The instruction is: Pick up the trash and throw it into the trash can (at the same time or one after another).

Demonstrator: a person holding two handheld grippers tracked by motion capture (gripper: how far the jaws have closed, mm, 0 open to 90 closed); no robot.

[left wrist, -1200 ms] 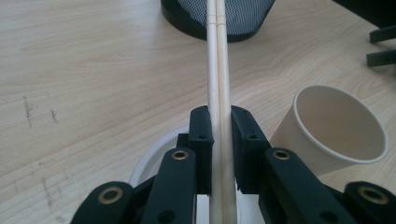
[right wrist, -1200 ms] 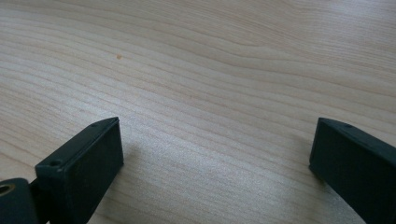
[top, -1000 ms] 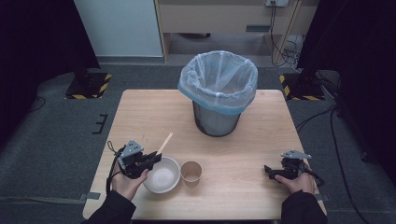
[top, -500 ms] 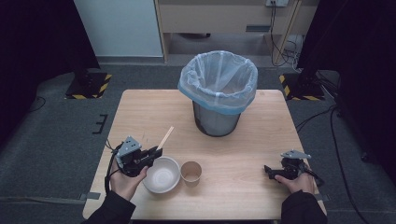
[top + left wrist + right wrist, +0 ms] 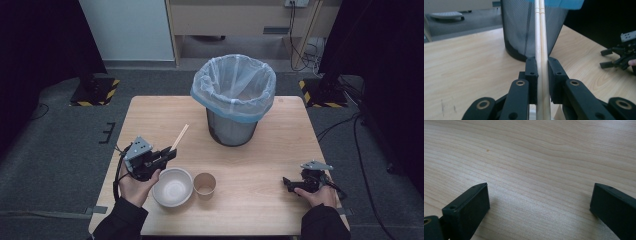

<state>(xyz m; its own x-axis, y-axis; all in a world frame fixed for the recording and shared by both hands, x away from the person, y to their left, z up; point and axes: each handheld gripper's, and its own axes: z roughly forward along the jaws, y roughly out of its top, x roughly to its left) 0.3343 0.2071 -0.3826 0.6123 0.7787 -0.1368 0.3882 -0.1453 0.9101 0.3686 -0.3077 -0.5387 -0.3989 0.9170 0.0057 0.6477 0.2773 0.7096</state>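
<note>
My left gripper [image 5: 167,154] is shut on a pair of wooden chopsticks [image 5: 179,137], which stick out from its jaws toward the bin. In the left gripper view the chopsticks [image 5: 540,45] run straight up between the two black pads [image 5: 532,75], lifted off the table. A white bowl [image 5: 173,186] and a brown paper cup [image 5: 204,183] stand just right of that hand. My right gripper [image 5: 289,183] rests low at the table's right front, its jaws wide apart over bare wood [image 5: 539,202] with nothing between them.
A mesh waste bin [image 5: 233,100] lined with a blue-edged bag stands at the middle back of the wooden table [image 5: 150,115]. In the left gripper view the bin [image 5: 524,27] is straight ahead and the right gripper [image 5: 621,56] shows at far right.
The left hand has risen and drifted slightly left, lifting the chopsticks off the table beside the bowl. The right hand has kept still.
</note>
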